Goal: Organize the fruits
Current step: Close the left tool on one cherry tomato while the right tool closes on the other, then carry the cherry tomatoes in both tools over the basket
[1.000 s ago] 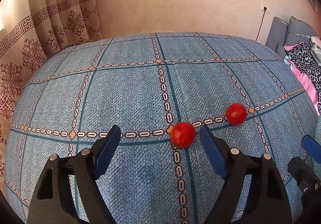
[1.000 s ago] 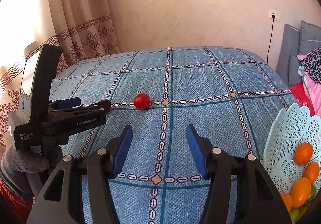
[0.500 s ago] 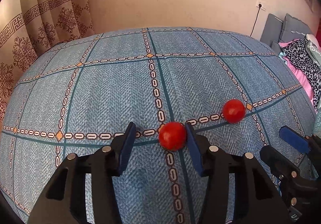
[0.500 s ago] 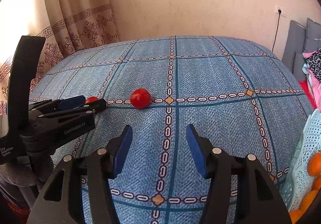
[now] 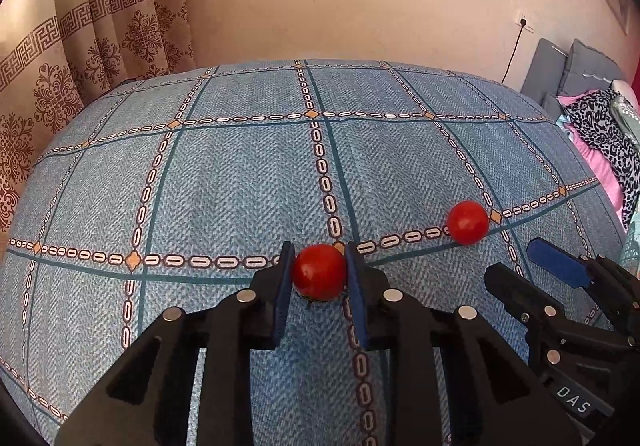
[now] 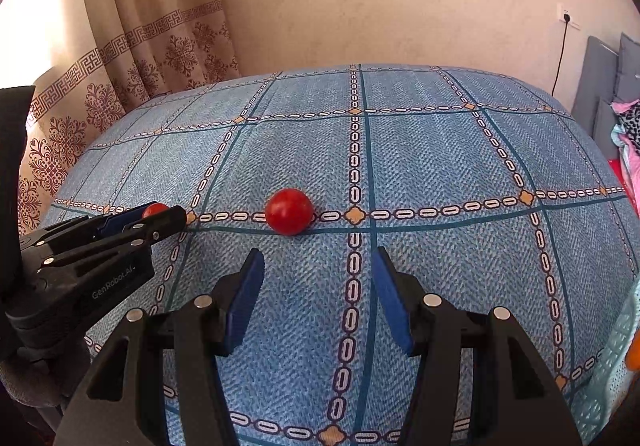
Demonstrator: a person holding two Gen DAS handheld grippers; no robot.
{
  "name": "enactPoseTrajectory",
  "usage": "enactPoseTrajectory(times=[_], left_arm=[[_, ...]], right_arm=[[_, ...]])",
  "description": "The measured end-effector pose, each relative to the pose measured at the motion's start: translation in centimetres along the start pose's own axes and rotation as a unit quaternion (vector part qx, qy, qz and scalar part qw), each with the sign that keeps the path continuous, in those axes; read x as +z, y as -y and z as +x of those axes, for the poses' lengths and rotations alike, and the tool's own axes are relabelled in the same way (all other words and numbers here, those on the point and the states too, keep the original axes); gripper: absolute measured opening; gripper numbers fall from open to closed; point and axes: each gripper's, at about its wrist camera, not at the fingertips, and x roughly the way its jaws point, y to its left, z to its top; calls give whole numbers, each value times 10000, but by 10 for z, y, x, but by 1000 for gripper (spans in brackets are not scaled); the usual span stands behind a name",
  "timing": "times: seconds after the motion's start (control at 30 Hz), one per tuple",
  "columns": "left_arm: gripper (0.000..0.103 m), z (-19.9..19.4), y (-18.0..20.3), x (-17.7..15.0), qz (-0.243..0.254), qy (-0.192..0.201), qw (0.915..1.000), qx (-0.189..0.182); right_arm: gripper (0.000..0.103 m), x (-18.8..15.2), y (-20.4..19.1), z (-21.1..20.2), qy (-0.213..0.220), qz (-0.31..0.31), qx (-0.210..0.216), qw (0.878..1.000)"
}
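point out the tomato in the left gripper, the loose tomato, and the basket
held tomato (image 5: 319, 272), left wrist view, middle of its front.
loose tomato (image 6: 289, 211), right wrist view, centre of its red skin.
basket (image 6: 612, 378), right wrist view, pale lattice wall at the frame's right edge.

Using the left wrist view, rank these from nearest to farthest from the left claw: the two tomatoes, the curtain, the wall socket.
1. Gripped tomato, between the left claw pads.
2. Second tomato, on the bedspread, right.
3. Curtain, far left.
4. Wall socket, far right; too close to call against the curtain.
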Motion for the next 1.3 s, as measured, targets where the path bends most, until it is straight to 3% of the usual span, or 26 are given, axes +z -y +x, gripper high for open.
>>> enactPoseTrajectory(times=[0.27,0.7,0.87,1.3], left_arm=[[26,-9,-15,6,-278,103,9996,31],[26,-10,-20,8,-346,103,9993,62],[26,-12,-15,7,-298,118,9995,30],[26,-22,-6,9,-220,228,9995,-97]], right_arm=[[56,16,-11,19,-87,-6,68,9999],[41,28,-16,38,-167,-40,-30,9998],[30,25,-19,36,-163,-131,20,9998],[29,10,-12,8,-48,71,127,9999]])
